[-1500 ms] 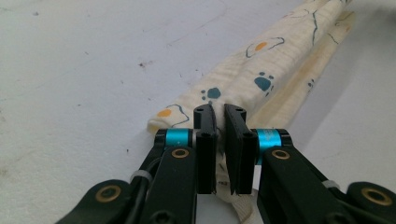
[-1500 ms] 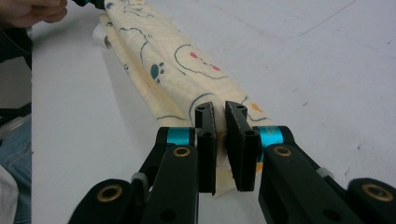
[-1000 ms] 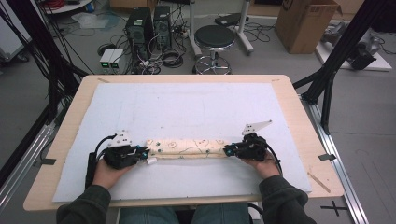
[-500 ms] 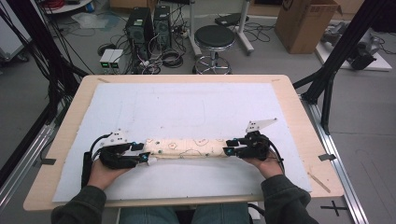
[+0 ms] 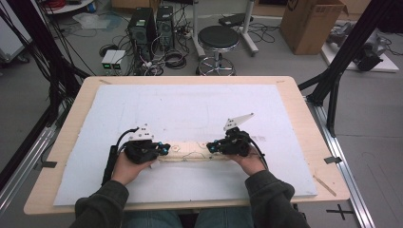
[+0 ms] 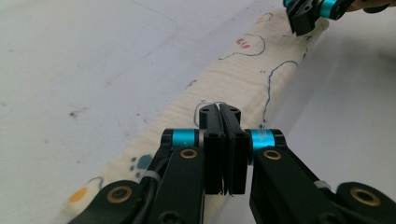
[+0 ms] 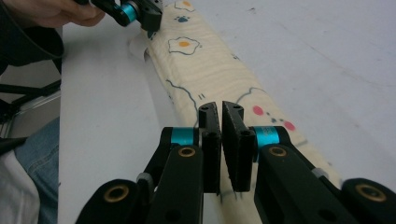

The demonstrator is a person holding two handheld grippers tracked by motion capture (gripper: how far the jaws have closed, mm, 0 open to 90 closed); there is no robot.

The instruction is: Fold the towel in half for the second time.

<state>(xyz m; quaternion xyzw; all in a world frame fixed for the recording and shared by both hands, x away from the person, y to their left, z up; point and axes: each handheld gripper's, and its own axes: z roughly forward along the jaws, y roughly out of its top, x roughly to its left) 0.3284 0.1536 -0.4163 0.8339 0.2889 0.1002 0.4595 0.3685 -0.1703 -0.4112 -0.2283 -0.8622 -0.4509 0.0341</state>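
A long narrow roll of cream cloth (image 5: 190,153) printed with eggs and paw marks lies across the white foam board (image 5: 190,104), near the front. My left gripper (image 5: 166,148) rests over its left end and my right gripper (image 5: 211,146) over its right end, pointing at each other. In the left gripper view the left gripper (image 6: 218,109) has its jaws pressed together just above the cloth (image 6: 243,70). The right gripper (image 7: 220,108) stands the same way over the cloth (image 7: 210,70). Both pairs of jaws have just been closing, and I see no cloth between the pads.
The foam board covers most of a wooden table (image 5: 304,123). Beyond the far edge stand a black stool (image 5: 217,38), computer towers (image 5: 152,23) with cables, and a cardboard box (image 5: 311,23). Black frame posts (image 5: 342,61) flank the table.
Both hands have slid inward toward each other along the cloth and risen slightly. The cloth between them looks shorter than before.
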